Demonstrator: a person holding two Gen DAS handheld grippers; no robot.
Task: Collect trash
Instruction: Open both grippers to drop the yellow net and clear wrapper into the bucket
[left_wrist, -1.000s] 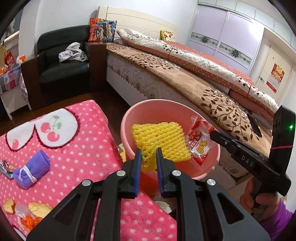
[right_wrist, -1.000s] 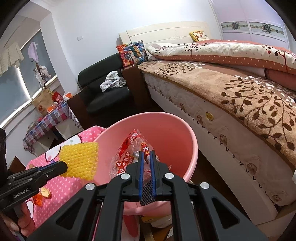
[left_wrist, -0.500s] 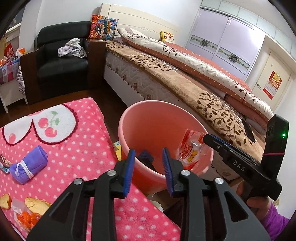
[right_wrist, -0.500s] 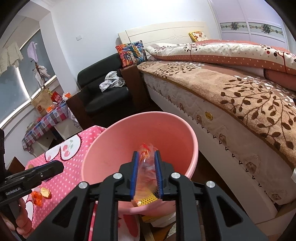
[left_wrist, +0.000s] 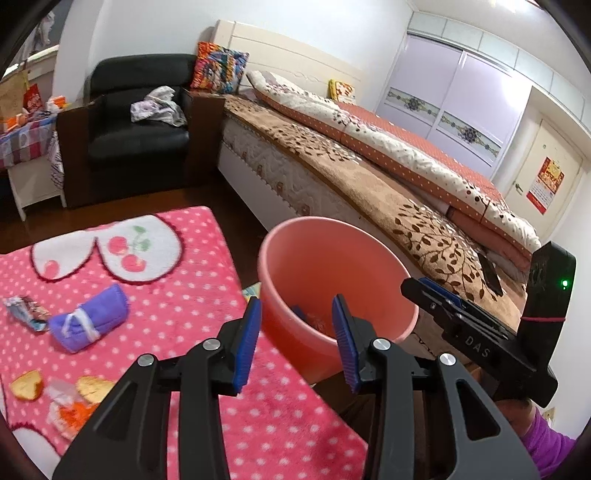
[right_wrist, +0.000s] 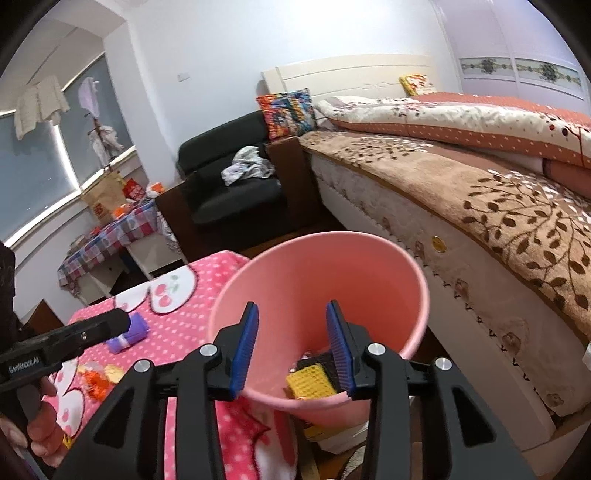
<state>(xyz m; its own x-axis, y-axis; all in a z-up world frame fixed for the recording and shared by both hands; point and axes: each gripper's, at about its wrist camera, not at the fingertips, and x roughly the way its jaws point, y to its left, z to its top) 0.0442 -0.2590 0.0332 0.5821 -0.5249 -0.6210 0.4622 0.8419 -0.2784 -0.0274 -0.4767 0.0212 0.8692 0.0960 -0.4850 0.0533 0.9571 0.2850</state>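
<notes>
Both claws have let go, and the trash now lies in the pink bucket.

The left claw (left_wrist: 295, 332) is opening with nothing between its jaws; a second ago it held the yellow net. The right claw (right_wrist: 291, 343) is opening too, its snack bag dropped. The bucket (right_wrist: 406, 273) sits just ahead of both, the net (right_wrist: 310, 380) at its bottom. More wrappers (left_wrist: 26, 310) wait left on the pink blanket (left_wrist: 177, 302). The snack bag is hard to make out.

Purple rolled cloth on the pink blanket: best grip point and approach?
Take the purple roll across its middle, beside the white tie, coming from above. It lies flat on the pink blanket, long axis slanted, so turn the jaws across that axis.
</notes>
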